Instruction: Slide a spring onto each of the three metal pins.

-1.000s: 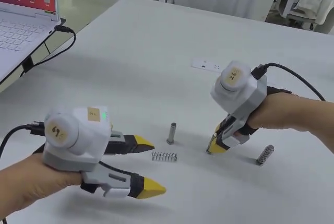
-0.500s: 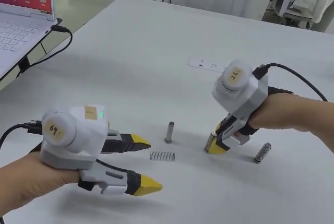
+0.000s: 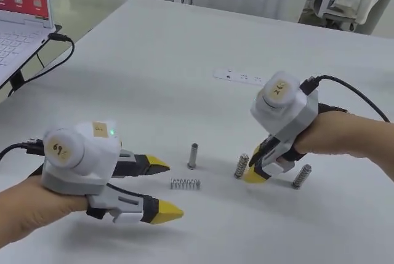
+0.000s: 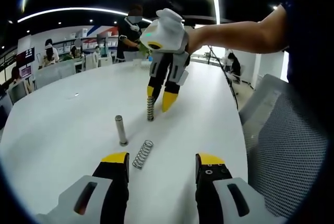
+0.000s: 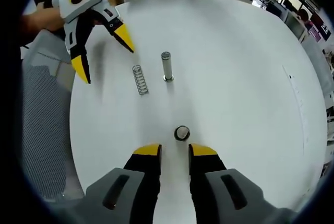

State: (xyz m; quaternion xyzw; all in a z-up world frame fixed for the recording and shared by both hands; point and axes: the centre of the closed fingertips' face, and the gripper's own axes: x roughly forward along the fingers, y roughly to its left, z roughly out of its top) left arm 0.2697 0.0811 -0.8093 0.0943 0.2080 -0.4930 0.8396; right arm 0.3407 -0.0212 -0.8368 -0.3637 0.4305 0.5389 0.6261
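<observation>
We hold the left tongs [image 3: 172,190] wide open, empty, lower left; right tongs [image 3: 254,175] barely parted, empty, beside a sprung pin [image 3: 241,165].

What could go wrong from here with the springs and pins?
1. The right gripper sits right beside the sprung pin; pulling away carelessly could tip it.
2. The loose spring lies flat near the bare pin; the open left gripper might roll it away or knock that pin while grabbing.
</observation>
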